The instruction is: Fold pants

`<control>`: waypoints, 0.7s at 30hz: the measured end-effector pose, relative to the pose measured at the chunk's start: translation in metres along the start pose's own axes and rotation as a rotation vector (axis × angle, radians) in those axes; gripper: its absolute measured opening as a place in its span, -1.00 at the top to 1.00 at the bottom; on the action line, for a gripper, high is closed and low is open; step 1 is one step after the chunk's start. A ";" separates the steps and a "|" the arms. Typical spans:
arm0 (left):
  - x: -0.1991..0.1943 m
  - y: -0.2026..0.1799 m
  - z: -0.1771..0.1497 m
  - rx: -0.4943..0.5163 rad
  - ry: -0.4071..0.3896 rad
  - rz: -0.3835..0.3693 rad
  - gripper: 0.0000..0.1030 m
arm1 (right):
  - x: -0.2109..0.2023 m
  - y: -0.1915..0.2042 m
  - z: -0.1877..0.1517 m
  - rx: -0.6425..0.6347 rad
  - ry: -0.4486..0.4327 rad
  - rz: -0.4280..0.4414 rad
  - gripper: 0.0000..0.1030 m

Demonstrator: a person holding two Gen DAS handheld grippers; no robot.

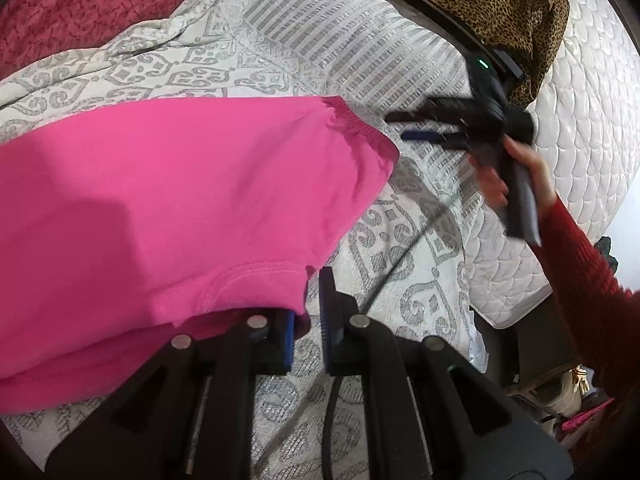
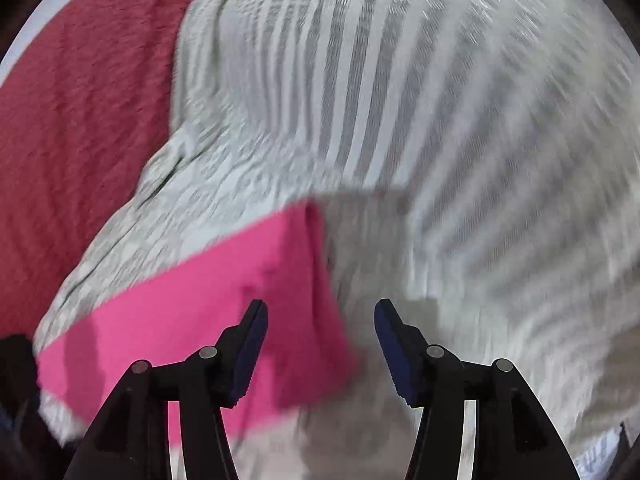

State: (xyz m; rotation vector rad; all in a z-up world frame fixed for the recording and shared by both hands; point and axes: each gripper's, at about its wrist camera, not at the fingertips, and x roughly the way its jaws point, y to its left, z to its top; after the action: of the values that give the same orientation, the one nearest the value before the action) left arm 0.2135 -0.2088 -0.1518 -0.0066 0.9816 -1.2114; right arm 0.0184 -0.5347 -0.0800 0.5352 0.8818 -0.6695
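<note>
A: What covers the bed?
B: A pale grey-and-white bedspread with stripes and scrolled hearts; the right wrist view shows the same spread, blurred.
A: And past it?
B: A dark red blanket on the far left, touching the spread's edge. On the right, a bare quilted white mattress, with leopard-print fabric draped near its far end.

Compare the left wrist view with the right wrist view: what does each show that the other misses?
Only the left wrist view shows the leopard-print fabric, the bare white mattress, the person's hand in a red sleeve, and the left gripper with pink cloth at its nearly closed jaws. Only the right wrist view shows close up the right gripper, jaws apart, empty. Both show the pink pants, grey patterned bedspread and red blanket.
</note>
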 end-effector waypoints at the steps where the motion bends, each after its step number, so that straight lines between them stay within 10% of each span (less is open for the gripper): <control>1: 0.000 0.000 0.000 -0.001 -0.001 -0.001 0.82 | -0.001 -0.002 -0.007 -0.003 0.015 0.020 -0.15; 5: -0.001 -0.002 0.001 0.008 -0.011 0.000 0.82 | 0.018 -0.013 -0.018 0.108 0.086 0.064 -0.24; 7: -0.005 -0.005 0.000 0.025 -0.027 -0.012 0.82 | 0.024 -0.016 -0.015 0.179 0.052 0.109 0.72; 21: -0.001 -0.026 -0.005 0.112 0.009 -0.046 0.82 | -0.003 -0.002 -0.019 0.055 -0.011 -0.137 0.71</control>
State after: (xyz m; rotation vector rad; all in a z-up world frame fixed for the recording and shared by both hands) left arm 0.1901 -0.2161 -0.1417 0.0650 0.9247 -1.3083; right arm 0.0059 -0.5222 -0.0883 0.5231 0.8971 -0.8228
